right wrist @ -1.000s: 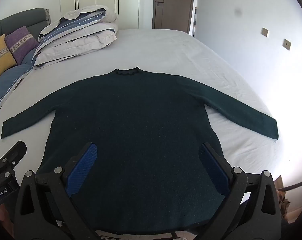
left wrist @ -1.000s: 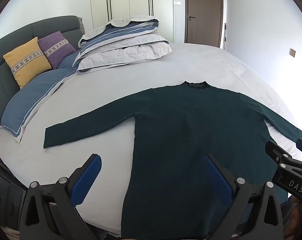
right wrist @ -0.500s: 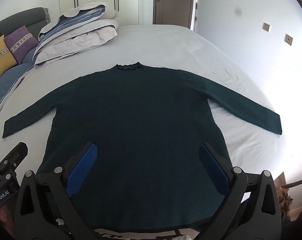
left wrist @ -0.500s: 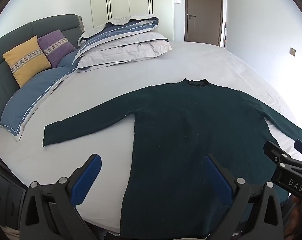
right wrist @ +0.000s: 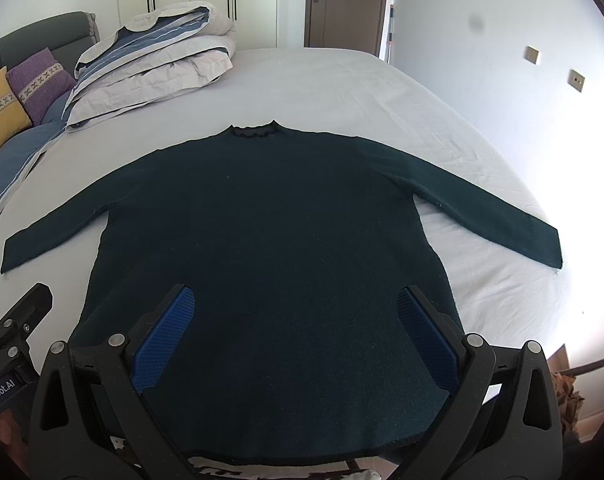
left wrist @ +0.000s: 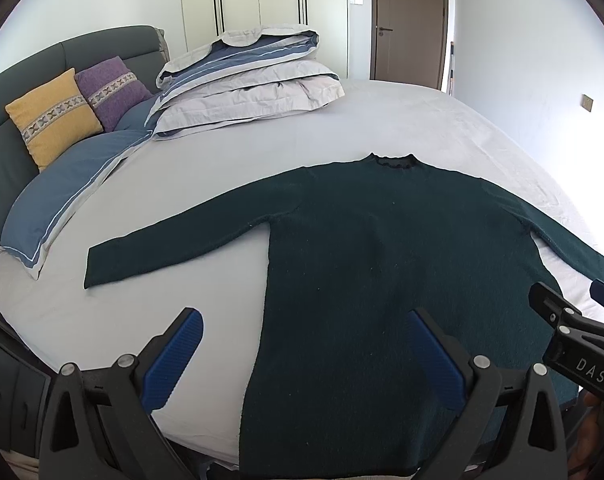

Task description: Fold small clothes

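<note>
A dark green long-sleeved sweater (left wrist: 386,264) (right wrist: 270,240) lies flat and face down or up on the white bed sheet, collar away from me, both sleeves spread out sideways. My left gripper (left wrist: 306,332) hovers open above the sweater's lower left side, nothing between its blue pads. Over the sweater's hem my right gripper (right wrist: 296,308) is open and holds nothing. In the left wrist view the right gripper's (left wrist: 574,320) tip shows at the right edge; the left gripper's tip (right wrist: 18,312) shows at the left edge of the right wrist view.
A folded duvet and pillows (left wrist: 246,80) are stacked at the head of the bed. Yellow (left wrist: 52,116) and purple (left wrist: 112,90) cushions lean on the grey headboard. Bare sheet (right wrist: 342,88) stretches beyond the collar. A door (left wrist: 408,20) and wardrobe stand behind.
Both cameras have drifted slightly, so the sweater sits a little lower and closer in view. The sweater itself has not moved and both grippers stay open.
</note>
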Tool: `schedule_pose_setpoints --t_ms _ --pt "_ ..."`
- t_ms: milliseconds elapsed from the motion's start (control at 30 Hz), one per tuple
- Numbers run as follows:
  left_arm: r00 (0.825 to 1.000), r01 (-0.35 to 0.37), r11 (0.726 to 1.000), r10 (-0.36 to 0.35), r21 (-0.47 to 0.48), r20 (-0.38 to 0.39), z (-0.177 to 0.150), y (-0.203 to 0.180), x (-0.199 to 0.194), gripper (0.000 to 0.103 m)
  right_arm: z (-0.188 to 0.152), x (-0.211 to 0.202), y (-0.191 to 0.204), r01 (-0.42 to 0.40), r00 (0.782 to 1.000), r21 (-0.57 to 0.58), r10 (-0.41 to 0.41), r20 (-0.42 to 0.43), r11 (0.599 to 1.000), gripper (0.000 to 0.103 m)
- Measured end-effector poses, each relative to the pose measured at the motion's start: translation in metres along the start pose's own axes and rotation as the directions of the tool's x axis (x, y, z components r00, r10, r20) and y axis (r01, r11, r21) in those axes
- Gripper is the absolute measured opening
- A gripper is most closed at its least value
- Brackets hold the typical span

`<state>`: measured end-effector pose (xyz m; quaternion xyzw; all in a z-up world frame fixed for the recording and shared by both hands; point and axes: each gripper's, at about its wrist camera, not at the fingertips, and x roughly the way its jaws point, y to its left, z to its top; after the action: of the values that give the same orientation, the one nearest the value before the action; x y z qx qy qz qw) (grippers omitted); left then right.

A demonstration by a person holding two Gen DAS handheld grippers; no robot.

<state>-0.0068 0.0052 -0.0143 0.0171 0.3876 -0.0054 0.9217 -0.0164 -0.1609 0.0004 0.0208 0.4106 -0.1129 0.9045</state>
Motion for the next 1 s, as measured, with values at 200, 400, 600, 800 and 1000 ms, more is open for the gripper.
schedule_pose_setpoints --t_ms 200,400,600,800,1000 --pt "1.000 -0.002 1.000 0.002 -0.004 -0.005 -0.002 0.003 0.000 0.103 0.002 0.003 -0.001 -0.004 1.000 0.002 0.004 -0.008 1.000 0.103" --pt "1.000 -0.002 1.000 0.002 -0.007 -0.008 -0.002 0.005 0.002 0.103 0.003 0.004 0.001 -0.004 1.000 -0.004 0.004 -0.010 1.000 0.103" --pt "1.000 -0.002 1.000 0.001 -0.020 -0.010 -0.004 0.010 0.002 0.103 0.003 0.005 0.002 -0.005 1.000 -0.008 0.005 -0.012 1.000 0.103" --pt "1.000 -0.001 0.999 0.001 -0.032 -0.015 -0.005 0.016 0.005 0.103 0.004 0.007 0.006 -0.005 1.000 -0.012 0.005 -0.014 1.000 0.103" --pt "1.000 -0.002 0.999 0.001 -0.040 -0.018 -0.004 0.018 0.006 0.103 0.003 0.009 0.009 -0.007 1.000 -0.021 0.007 -0.016 1.000 0.103"
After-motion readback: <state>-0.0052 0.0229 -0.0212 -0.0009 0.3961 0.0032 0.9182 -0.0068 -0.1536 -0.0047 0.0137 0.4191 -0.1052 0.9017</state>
